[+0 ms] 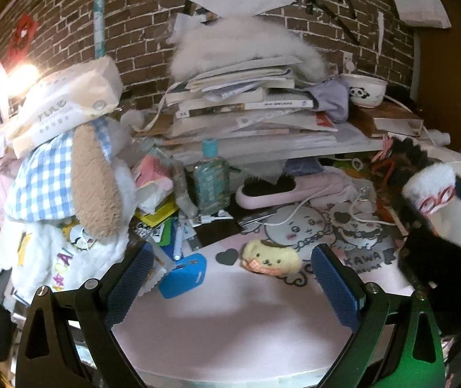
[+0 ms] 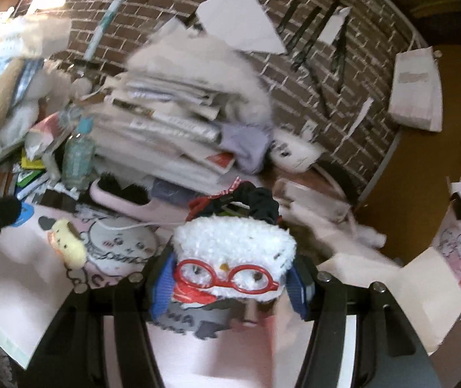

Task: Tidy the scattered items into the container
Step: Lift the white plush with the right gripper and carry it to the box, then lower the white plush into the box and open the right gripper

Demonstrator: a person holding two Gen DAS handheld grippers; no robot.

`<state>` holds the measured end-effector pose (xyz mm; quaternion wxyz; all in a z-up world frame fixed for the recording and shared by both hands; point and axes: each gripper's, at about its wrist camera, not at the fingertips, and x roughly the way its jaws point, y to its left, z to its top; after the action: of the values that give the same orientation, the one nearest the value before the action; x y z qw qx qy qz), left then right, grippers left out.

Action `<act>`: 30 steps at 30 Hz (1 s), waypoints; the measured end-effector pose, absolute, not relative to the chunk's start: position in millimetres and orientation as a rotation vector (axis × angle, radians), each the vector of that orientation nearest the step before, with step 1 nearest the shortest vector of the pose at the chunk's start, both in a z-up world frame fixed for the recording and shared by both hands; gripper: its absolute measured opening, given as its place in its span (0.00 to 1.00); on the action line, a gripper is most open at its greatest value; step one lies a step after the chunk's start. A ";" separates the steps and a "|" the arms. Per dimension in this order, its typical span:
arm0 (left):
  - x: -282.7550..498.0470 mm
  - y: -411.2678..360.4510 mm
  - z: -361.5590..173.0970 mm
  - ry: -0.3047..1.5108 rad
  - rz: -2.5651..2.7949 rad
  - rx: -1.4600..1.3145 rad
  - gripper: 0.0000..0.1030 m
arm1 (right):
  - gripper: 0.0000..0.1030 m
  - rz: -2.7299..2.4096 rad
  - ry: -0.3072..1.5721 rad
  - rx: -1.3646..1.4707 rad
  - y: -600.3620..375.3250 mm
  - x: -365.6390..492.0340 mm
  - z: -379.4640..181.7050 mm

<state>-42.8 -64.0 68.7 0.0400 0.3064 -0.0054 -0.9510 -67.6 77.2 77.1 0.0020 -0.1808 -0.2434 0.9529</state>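
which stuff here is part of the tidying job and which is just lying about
Job: white plush in the right claw; yellow plush; blue case; open left claw.

Lying about: book stack; panda bowl; hairbrush; bottle.

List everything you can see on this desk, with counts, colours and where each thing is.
Glasses plush: one, white with red glasses, held in right tongs.
Yellow dog plush: one, yellow, on pink mat, ahead of left tongs.
Blue case: one, blue, mat's left edge.
Hairbrush: one, pink with black bristles, behind mat.
Bottle: one, teal, left of hairbrush.
Big plush: one, white, brown ear, far left.
Book stack: one, against brick wall.
Panda bowl: one, white, right of stack.
Left tongs: open, empty.
Right tongs: shut on plush.
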 end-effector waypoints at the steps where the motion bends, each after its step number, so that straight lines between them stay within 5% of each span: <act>1: -43.1 -61.1 70.0 -0.020 -2.921 0.938 0.95 | 0.54 2.987 -0.755 -0.559 81.5 -66.1 81.4; 17: -46.5 -13.7 74.2 -0.094 -2.999 0.965 0.95 | 0.54 2.873 -0.627 -0.564 195.1 -48.0 124.2; 30: -50.7 7.6 63.0 -0.151 -3.009 1.025 0.95 | 0.54 2.854 -0.486 -0.885 264.6 -66.9 117.5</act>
<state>-50.7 7.6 63.0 -0.0205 0.3221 -0.0473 -0.9453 -66.9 264.6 117.5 0.0572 -0.2917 -0.1602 0.9413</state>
